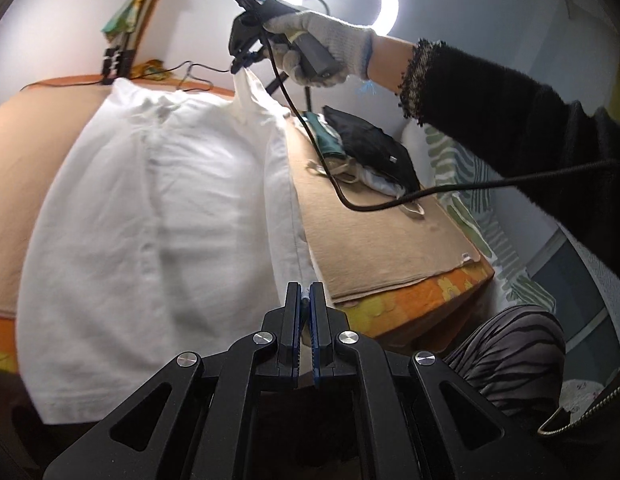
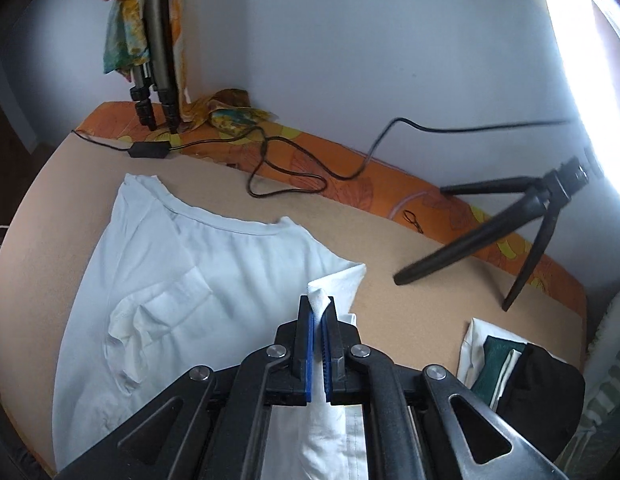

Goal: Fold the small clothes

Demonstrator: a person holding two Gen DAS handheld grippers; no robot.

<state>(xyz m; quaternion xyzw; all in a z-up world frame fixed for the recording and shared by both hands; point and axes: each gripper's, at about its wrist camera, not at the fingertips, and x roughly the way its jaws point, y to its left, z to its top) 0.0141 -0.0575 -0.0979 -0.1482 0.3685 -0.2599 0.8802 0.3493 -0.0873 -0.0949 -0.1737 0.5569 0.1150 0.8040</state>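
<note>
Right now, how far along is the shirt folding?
Early. Done: the white T-shirt lies spread on the tan table cover, and a pile of other clothes sits to the right. In hand: the right gripper and left gripper each pinch its right edge, lifting it. Left: all the folds.

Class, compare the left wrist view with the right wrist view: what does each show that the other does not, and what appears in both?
Only the left wrist view shows the ring light, the gloved hand gripping the right gripper, and the left gripper pinching the shirt's near edge.

Only the right wrist view shows the small tripod, the power adapter and the shirt's neckline.

Both show the white shirt on the tan blanket, the right gripper's hold on it, and the pile of clothes.
</note>
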